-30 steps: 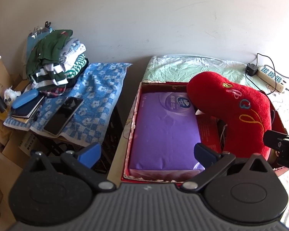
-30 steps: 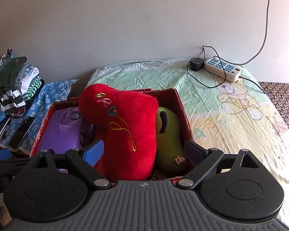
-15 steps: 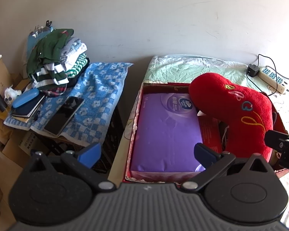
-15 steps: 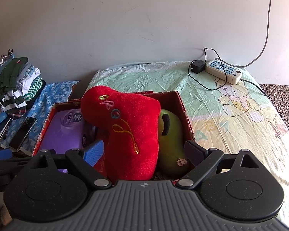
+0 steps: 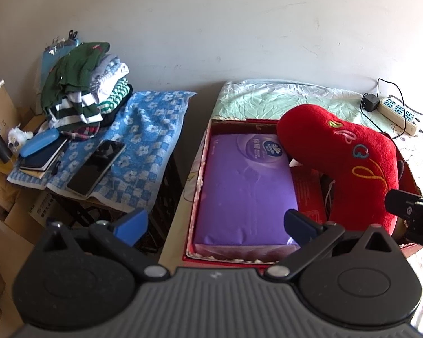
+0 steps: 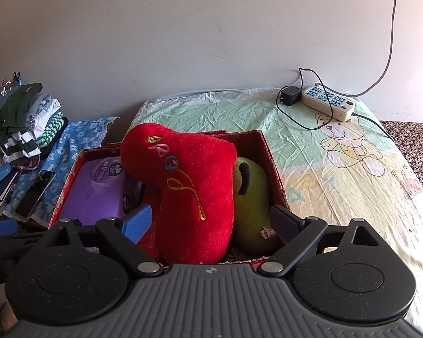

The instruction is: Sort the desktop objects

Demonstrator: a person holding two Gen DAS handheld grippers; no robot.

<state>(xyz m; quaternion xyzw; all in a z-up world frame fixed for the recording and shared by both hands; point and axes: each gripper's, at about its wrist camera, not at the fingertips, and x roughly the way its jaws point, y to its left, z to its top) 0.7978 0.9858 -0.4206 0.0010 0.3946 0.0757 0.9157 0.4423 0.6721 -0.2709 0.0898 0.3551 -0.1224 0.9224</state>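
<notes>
Behind red pillow [image 6: 194, 194] | green plush [image 6: 253, 194] half hidden | box [image 6: 270, 152] floor unseen

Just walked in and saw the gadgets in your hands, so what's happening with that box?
A person holds two hand-held grippers over a red box on the bed. The left hand-held gripper and the right hand-held gripper are both open and grip nothing. The box holds a purple tissue pack, a red plush and a green plush. A phone lies on the blue towel nearby.
</notes>
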